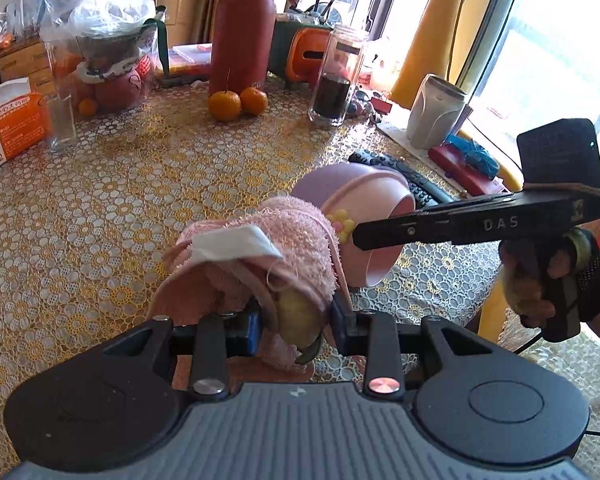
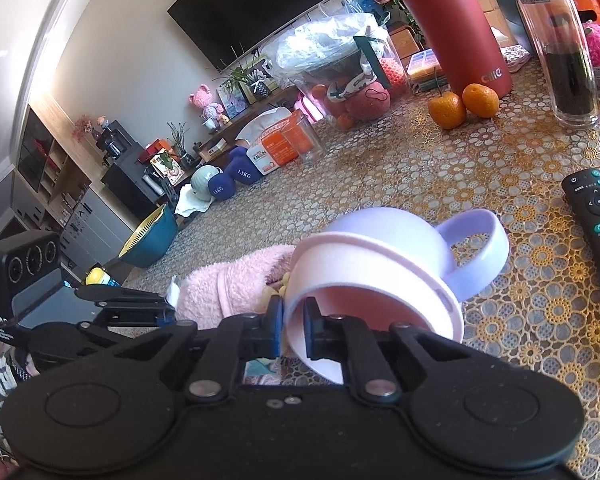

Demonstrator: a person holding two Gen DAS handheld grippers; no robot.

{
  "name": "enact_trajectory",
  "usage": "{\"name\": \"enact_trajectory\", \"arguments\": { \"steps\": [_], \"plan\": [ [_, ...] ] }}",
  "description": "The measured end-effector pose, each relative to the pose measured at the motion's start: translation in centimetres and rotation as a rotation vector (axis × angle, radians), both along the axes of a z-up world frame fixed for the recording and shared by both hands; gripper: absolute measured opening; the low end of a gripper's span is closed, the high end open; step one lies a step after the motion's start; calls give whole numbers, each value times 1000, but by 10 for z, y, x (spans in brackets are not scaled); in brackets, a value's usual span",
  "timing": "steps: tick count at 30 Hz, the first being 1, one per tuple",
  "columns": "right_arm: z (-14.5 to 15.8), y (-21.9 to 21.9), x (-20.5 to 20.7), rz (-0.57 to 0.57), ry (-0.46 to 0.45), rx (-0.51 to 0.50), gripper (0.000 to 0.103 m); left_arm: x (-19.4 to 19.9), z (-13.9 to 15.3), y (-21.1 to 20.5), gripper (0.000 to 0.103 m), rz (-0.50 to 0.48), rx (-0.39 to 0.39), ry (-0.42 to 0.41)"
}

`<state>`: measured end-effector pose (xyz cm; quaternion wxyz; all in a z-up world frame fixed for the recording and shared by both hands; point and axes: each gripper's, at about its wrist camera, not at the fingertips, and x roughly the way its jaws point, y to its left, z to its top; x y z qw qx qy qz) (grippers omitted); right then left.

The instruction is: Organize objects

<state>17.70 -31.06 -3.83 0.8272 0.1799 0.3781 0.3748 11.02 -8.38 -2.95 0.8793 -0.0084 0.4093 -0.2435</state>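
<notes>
My left gripper [image 1: 296,320] is shut on a bunched pink fluffy towel [image 1: 276,240] with a white tag, held low over the patterned table. A pink and lilac cup [image 1: 364,200] lies tilted on its side just beyond the towel, its mouth toward the right. My right gripper [image 2: 292,332] is shut on the rim of the cup [image 2: 380,256], one finger inside the mouth and one outside. The cup's lilac handle [image 2: 480,248] points up and right. The towel [image 2: 236,284] lies left of the cup in the right wrist view. The right gripper's body [image 1: 460,224] reaches in from the right.
A red thermos [image 1: 240,28], two oranges [image 1: 238,102], a glass jar [image 1: 338,76], an empty glass [image 1: 62,120], a tissue box [image 1: 8,124] and bagged fruit [image 1: 104,52] stand at the back. Remote controls [image 2: 596,216] lie right of the cup. A grey cup [image 1: 436,112] stands at the table edge.
</notes>
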Motion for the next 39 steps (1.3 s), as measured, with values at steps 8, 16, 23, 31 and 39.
{"name": "enact_trajectory", "arguments": {
  "steps": [8,16,23,31,39],
  "plan": [
    [6,-5,-3,-68,-27,-4,17,-3,60,-5,33,-36,-23,-140],
    [3,-6,-4,-94,-57,-18,18,22,66,-21,33,-48,26,-152],
    [5,-3,-7,-80,-77,-36,20,17,31,-12,51,-9,47,-44],
    [2,-4,-6,-83,-70,-36,21,4,-18,-12,76,5,61,127],
    [-1,-1,-5,-91,-71,-51,21,15,-37,-20,54,49,69,143]
  ]
}}
